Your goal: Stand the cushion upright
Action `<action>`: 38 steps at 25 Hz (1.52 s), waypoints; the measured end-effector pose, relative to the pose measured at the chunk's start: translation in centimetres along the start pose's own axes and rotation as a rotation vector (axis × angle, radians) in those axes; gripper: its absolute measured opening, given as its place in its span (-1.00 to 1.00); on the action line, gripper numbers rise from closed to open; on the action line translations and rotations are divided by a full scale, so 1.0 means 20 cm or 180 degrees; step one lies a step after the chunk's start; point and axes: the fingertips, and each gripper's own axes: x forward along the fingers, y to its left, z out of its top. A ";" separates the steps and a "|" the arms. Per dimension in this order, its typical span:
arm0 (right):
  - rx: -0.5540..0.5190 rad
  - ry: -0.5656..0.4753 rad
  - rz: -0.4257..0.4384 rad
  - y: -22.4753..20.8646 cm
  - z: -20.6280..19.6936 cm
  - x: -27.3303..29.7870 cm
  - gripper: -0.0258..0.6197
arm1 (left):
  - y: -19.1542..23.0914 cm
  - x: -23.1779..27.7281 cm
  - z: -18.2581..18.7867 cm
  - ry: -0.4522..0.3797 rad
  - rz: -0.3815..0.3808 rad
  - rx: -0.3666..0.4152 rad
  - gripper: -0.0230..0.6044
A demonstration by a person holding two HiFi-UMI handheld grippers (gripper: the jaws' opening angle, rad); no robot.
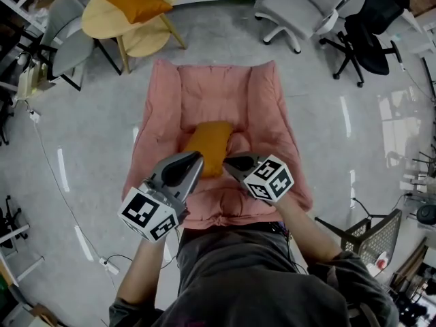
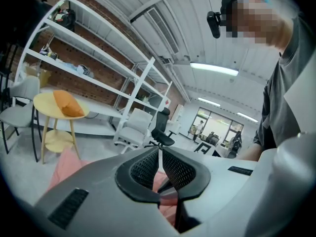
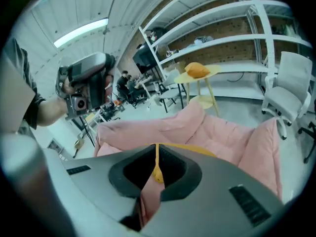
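An orange cushion [image 1: 210,144] lies in the middle of a pink padded armchair [image 1: 204,90], partly lifted at its near end. My right gripper [image 1: 229,162] is shut on the cushion's near edge; in the right gripper view a thin fold of yellow-orange fabric [image 3: 157,171] is pinched between the pads. My left gripper [image 1: 196,159] hovers at the cushion's left side, jaws together. In the left gripper view its pads [image 2: 148,168] meet and no fabric shows between them; only pink upholstery lies below.
A second orange cushion [image 1: 135,2] rests on a round yellow side table [image 1: 102,20] behind the armchair. A grey chair [image 1: 65,36] stands at far left; white [image 1: 300,5] and black [image 1: 371,26] office chairs at far right. White shelving [image 2: 89,68] lines the brick wall.
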 end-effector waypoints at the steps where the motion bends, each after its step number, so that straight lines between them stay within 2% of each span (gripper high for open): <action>1: 0.0011 -0.0092 -0.0018 0.01 0.04 -0.04 -0.84 | -0.01 0.00 0.01 -0.0005 -0.0016 0.0016 -0.88; 11: -0.0172 -0.0987 -0.0217 0.07 0.43 -0.48 -0.84 | -0.15 0.08 0.11 -0.0018 0.0098 0.0218 -0.88; 15: -0.0241 -0.1184 -0.0257 0.10 0.52 -0.56 -0.84 | -0.16 0.09 0.13 -0.0026 0.0154 0.0257 -0.88; 27: -0.0245 -0.1152 -0.0352 0.06 0.56 -0.51 -0.85 | -0.08 0.09 0.13 -0.0017 0.0242 0.0226 -0.89; 38: -0.0230 -0.1142 -0.0439 0.05 0.56 -0.49 -0.87 | -0.07 0.08 0.10 -0.0015 0.0216 0.0182 -0.89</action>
